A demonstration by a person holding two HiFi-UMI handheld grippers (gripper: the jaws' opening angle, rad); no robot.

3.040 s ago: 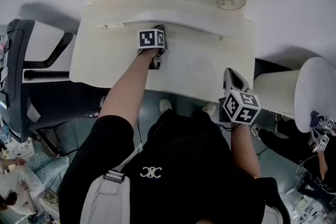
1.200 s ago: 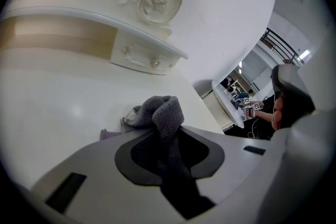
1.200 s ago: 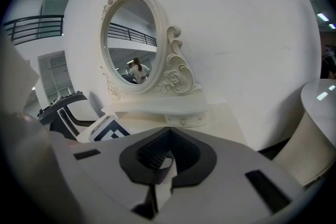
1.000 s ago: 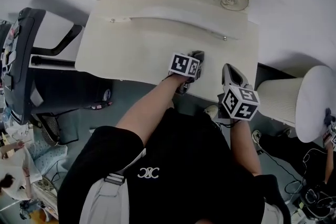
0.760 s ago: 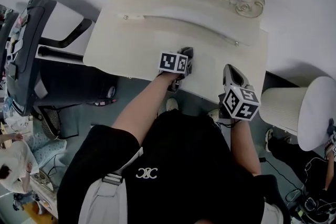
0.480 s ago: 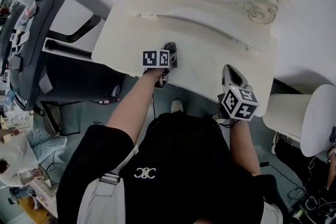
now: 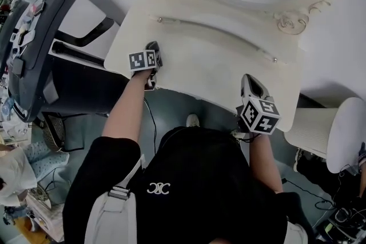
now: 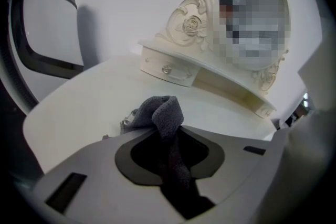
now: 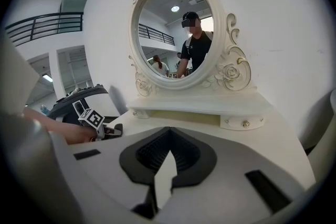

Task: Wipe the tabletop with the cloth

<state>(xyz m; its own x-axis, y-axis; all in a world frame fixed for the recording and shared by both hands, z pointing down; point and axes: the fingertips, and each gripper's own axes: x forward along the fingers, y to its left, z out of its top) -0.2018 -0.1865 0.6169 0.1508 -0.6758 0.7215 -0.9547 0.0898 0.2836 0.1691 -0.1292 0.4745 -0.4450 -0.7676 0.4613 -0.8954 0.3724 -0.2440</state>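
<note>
White tabletop [image 7: 217, 66] | left tongs [image 7: 152, 48] clamped on grey cloth [image 8: 160, 113] | right tongs [image 7: 251, 82] closed, empty

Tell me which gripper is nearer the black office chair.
Left. The left gripper, holding the grey cloth, is at the end of the white dressing table beside the black office chair; the right gripper is near the opposite front corner.

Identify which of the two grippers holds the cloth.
The left gripper: its jaws pinch the grey cloth at the tabletop's left side. The right gripper's jaws are together with nothing between them.
</note>
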